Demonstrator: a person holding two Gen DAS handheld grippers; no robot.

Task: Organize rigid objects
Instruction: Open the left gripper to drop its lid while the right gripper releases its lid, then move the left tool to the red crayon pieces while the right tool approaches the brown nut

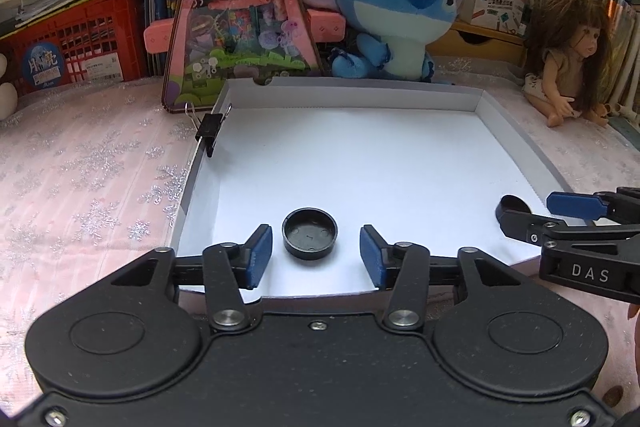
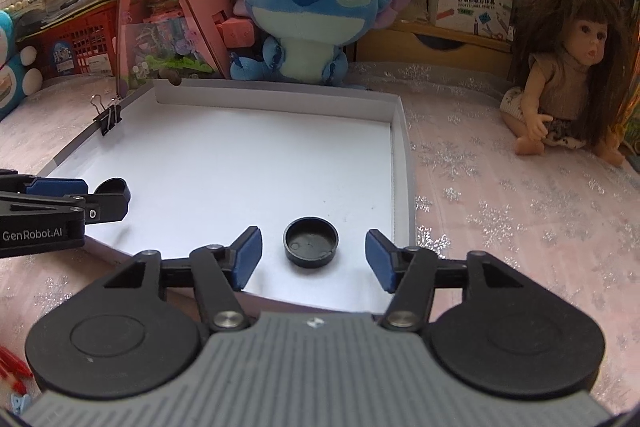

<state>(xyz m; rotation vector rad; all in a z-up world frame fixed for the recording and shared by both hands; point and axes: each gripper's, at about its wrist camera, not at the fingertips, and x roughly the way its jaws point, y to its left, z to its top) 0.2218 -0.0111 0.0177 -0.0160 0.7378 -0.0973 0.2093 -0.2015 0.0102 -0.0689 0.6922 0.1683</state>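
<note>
My left gripper (image 1: 316, 253) has blue pads on black arms, and my right gripper (image 2: 314, 254) matches it, with a grey ribbed body. Each has a black cap (image 1: 309, 233) (image 2: 311, 242) before it on the white tray (image 1: 400, 163). The pink cloth (image 1: 80, 179) carries silver snowflakes, the plush toy (image 1: 394, 7) is blue, the crate (image 1: 80, 43) red.
</note>
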